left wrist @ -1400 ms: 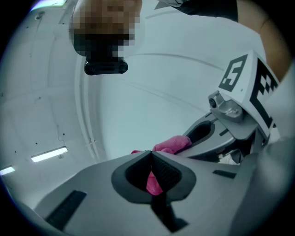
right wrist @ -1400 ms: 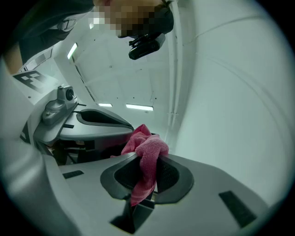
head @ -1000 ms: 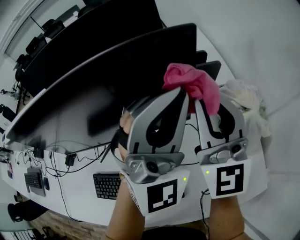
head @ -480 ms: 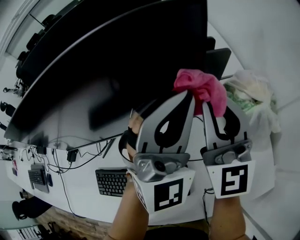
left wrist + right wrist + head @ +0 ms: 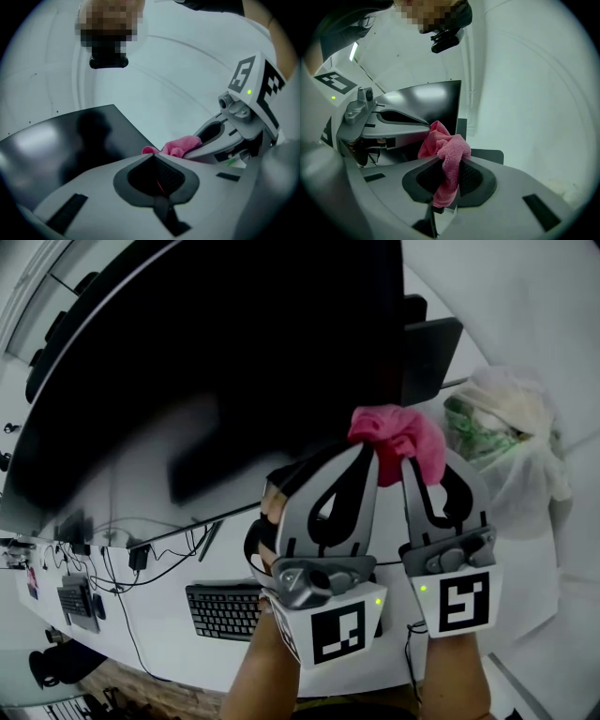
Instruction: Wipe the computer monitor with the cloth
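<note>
The big curved black monitor (image 5: 234,362) fills the upper left of the head view and also shows as a dark screen (image 5: 70,140) in the left gripper view. A bunched pink cloth (image 5: 398,435) sits just under the monitor's lower right corner. My right gripper (image 5: 405,457) is shut on it, and the cloth (image 5: 449,154) hangs down between that gripper's jaws (image 5: 450,161). My left gripper (image 5: 367,448) is right beside it on the left, shut (image 5: 152,157), its tip close to the cloth (image 5: 180,146). I see nothing clamped in it.
Below the monitor a white desk (image 5: 178,573) carries a black keyboard (image 5: 230,610) and tangled cables (image 5: 141,554). A white plastic bag (image 5: 511,427) with green contents lies at the right. A smaller dark screen (image 5: 429,351) stands behind the monitor's right edge.
The monitor has grown larger and closer in the head view. Both grippers have stayed side by side, and the cloth now sits right under the screen's lower right corner.
</note>
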Demonstrator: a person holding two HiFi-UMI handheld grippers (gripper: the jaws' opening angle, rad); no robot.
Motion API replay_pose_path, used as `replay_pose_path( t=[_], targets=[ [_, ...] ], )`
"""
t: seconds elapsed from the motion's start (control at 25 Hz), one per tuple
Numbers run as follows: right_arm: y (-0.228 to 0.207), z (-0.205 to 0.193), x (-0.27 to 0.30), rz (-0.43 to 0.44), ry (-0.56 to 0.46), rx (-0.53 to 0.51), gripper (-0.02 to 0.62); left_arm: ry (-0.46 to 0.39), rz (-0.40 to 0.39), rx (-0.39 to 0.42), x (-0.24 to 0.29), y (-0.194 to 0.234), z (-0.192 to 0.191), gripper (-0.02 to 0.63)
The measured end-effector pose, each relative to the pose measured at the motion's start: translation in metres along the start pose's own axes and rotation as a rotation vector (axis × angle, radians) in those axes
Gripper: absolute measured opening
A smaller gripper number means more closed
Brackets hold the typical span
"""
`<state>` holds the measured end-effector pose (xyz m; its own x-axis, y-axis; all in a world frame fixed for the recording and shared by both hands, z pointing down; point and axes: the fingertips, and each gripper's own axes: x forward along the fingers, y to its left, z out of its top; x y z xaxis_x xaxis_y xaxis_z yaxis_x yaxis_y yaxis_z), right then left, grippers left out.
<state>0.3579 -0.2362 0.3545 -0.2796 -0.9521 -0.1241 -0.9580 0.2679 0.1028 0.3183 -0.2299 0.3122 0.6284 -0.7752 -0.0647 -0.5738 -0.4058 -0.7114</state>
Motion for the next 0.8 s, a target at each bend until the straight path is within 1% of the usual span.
replay_pose_path(
  t=[0.08,0.36,0.64,0.8],
  targets=[
    [0.0,-0.008,-0.001,0.0,0.007,0.004,0.063,0.024,-0.008,-0.001,0.002,-0.005,-0.008,0.006],
    [0.003,-0.039,-0.007,-0.007,0.057,0.035,0.063,0.054,-0.048,-0.008,0.001,-0.03,-0.025,0.006],
    [0.003,-0.076,-0.014,-0.021,0.139,0.07,0.063,0.095,-0.068,-0.01,-0.001,-0.048,-0.045,0.006],
    [0.005,-0.094,-0.019,-0.028,0.169,0.079,0.063,0.112,-0.078,-0.014,-0.006,-0.055,-0.055,0.006]
  ],
)
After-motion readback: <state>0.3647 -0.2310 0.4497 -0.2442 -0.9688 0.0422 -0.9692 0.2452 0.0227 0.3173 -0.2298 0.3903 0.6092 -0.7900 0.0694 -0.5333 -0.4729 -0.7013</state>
